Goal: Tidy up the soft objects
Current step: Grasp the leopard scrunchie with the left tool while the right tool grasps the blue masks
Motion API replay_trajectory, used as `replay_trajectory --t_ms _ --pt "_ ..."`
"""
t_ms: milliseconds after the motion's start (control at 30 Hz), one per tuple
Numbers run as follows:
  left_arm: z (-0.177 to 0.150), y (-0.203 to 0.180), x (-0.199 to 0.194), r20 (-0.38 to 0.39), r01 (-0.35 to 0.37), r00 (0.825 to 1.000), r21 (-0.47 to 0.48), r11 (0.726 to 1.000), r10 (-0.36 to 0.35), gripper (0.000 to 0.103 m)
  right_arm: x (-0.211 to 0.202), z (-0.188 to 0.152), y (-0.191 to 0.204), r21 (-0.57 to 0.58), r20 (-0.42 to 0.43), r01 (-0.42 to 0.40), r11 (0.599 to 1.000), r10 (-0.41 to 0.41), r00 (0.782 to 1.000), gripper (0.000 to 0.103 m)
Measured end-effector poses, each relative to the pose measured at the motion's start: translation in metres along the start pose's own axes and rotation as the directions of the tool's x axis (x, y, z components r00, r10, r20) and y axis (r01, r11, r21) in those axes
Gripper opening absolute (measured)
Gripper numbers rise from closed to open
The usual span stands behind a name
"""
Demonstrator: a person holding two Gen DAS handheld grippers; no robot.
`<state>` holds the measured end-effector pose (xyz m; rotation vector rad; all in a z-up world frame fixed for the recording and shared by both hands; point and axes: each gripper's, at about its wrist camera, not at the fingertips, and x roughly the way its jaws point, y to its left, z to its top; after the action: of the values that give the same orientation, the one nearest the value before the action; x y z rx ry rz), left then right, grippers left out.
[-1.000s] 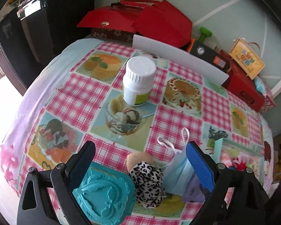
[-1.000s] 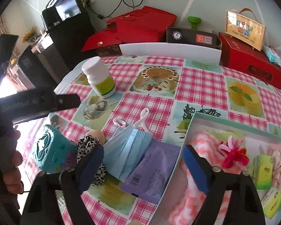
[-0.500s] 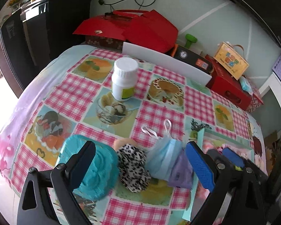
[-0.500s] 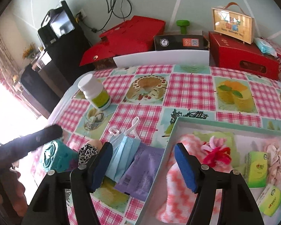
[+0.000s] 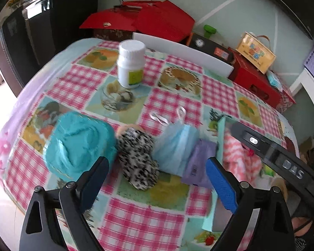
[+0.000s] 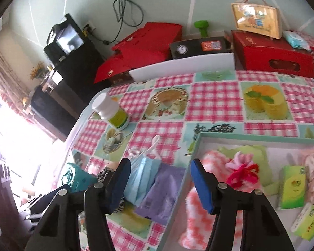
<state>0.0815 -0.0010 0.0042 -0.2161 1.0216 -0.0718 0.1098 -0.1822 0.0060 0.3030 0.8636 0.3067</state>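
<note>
Checked tablecloth blurred, teal box cropped, leopard scrunchie half-hidden

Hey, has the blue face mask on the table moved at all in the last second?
No. The face mask still overlaps the purple packet, its ear loops on the same pink checked square of the tablecloth.

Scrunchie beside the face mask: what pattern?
Black-and-white leopard print scrunchie; clearest in the left wrist view.
</note>
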Motion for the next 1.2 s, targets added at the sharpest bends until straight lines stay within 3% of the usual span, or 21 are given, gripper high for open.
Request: replay_trajectory --t_ms 133,233,333,767,900,1200 --pt "-0.008 -0.009 0.005 -0.023 0.020 1.000 0.024 1.000 -0.019 0.093 0.002 -0.001 0.005 -0.009 -0.008 -0.034 0.999 0.034 0.999 0.056" --pt "-0.011 -0.008 0.012 -0.053 0.020 0.998 0.004 1.000 -0.020 0.077 0.003 -0.002 0.005 -0.006 -0.012 -0.043 0.999 0.043 0.999 0.056" --pt "-0.016 -0.004 0.021 -0.084 0.010 0.996 -0.031 0.999 -0.012 0.073 0.009 -0.003 0.006 -0.003 -0.033 -0.053 0.999 0.052 0.998 0.056" --pt "-0.023 0.017 0.035 -0.078 -0.054 0.996 -0.171 0.984 0.041 0.071 0.053 -0.016 0.027 -0.067 -0.167 -0.086 0.994 0.074 0.983 0.056" --pt "-0.024 0.027 0.039 -0.079 -0.066 0.996 -0.222 0.973 0.050 0.062 0.065 -0.018 0.025 -0.064 -0.192 -0.074 0.995 0.060 0.980 0.056" --pt "-0.028 0.034 0.048 -0.094 -0.074 0.994 -0.259 0.963 0.051 0.057 0.080 -0.021 0.026 -0.079 -0.212 -0.046 0.996 0.029 0.977 0.052"
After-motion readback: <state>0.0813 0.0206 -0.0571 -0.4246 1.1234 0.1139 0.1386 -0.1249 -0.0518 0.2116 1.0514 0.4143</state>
